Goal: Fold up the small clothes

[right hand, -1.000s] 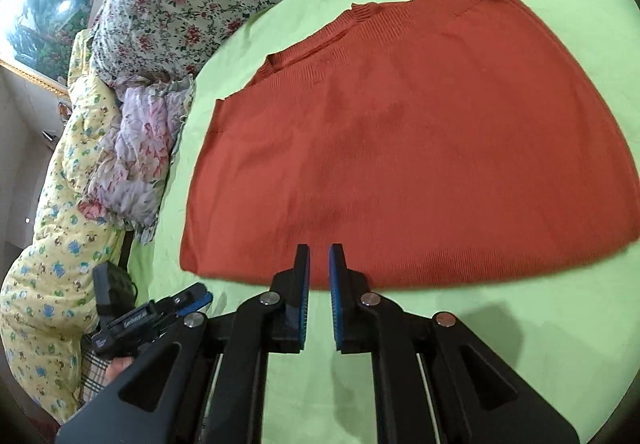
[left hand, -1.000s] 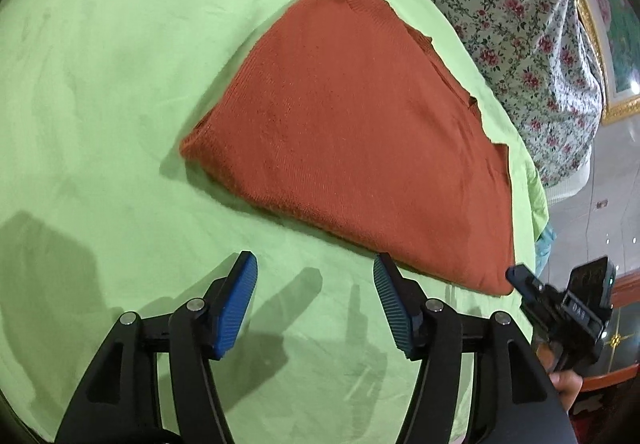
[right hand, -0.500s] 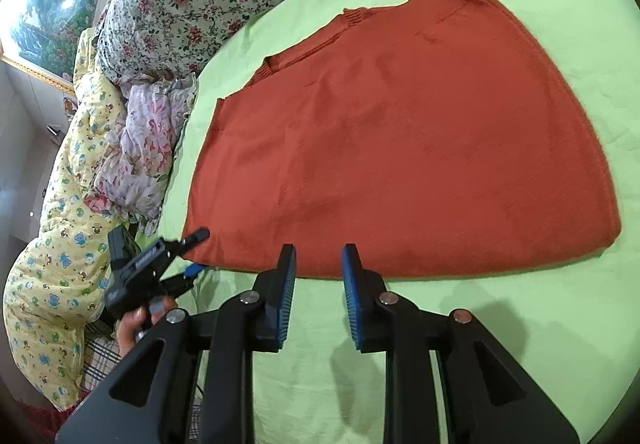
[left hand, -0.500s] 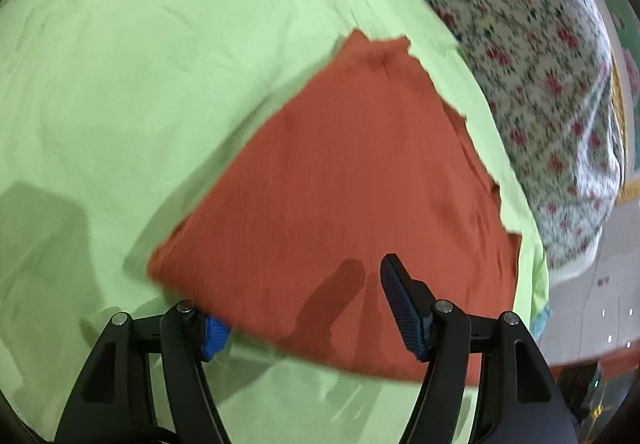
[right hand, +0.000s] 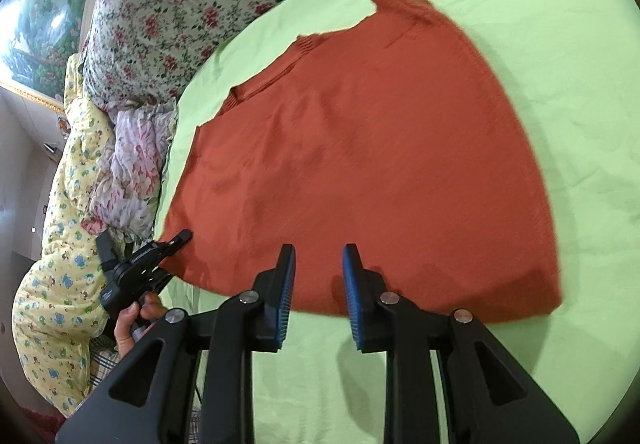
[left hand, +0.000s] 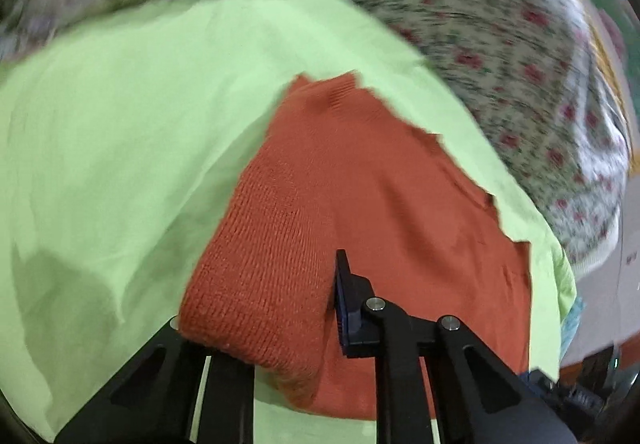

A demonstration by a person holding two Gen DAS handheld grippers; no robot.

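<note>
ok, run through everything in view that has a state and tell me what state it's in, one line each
orange knit garment: folded, lying on the sheet, near corner bunched up in the left claw.
left claw: closing, garment corner between its fingers.
right claw: partly open, nothing between its fingers, above the garment's near edge.
green sheet: spread out, lightly creased.
floral bedding: heaped beyond the sheet.

My left wrist camera sits close over the orange knit (left hand: 360, 184), facing twelve o'clock toward floral bedding (left hand: 500, 44), blurred. My right one looks from farther back; both share the garment and green sheet (right hand: 520, 24).
</note>
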